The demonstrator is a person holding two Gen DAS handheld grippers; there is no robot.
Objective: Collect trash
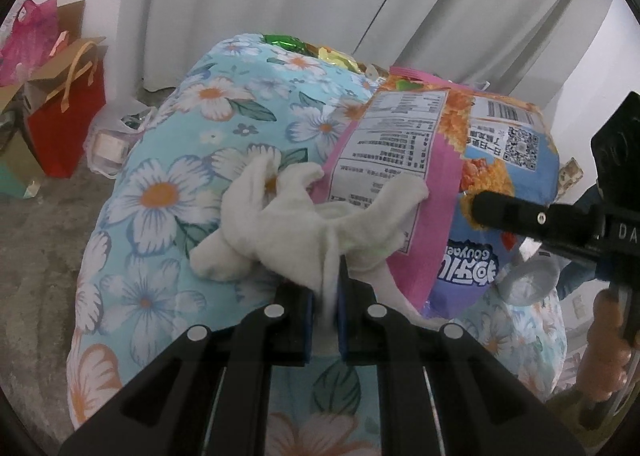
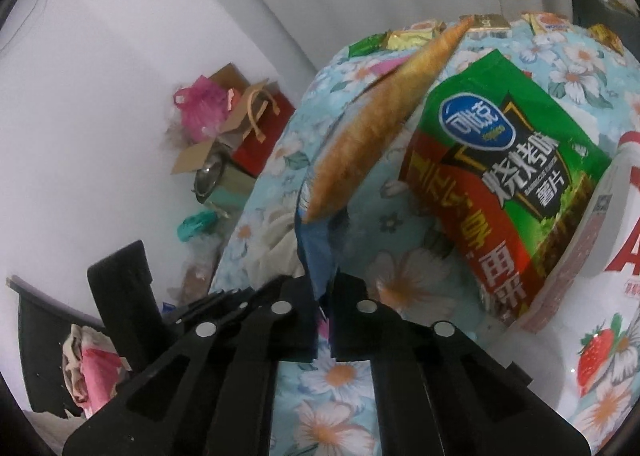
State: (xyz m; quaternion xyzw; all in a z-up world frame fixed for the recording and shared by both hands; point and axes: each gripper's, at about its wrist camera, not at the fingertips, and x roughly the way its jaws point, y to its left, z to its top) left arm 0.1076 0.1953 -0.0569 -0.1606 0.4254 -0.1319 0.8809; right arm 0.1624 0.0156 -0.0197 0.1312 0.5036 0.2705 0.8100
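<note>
My left gripper (image 1: 325,296) is shut on a crumpled white tissue (image 1: 304,232) and holds it over the floral tablecloth (image 1: 168,192). My right gripper (image 2: 326,296) is shut on the edge of a pink and blue snack bag (image 1: 432,168), seen edge-on in the right wrist view (image 2: 360,132). The right gripper's fingers (image 1: 520,212) show in the left wrist view at the bag's right side. A green and red chip bag (image 2: 508,184) lies on the table to the right.
A white yogurt bottle (image 2: 624,224) lies right of the chip bag. Small candy wrappers (image 2: 404,38) sit at the table's far edge. A red gift bag (image 1: 68,116) and cardboard boxes stand on the floor at left. A black bin (image 2: 52,352) holds trash at lower left.
</note>
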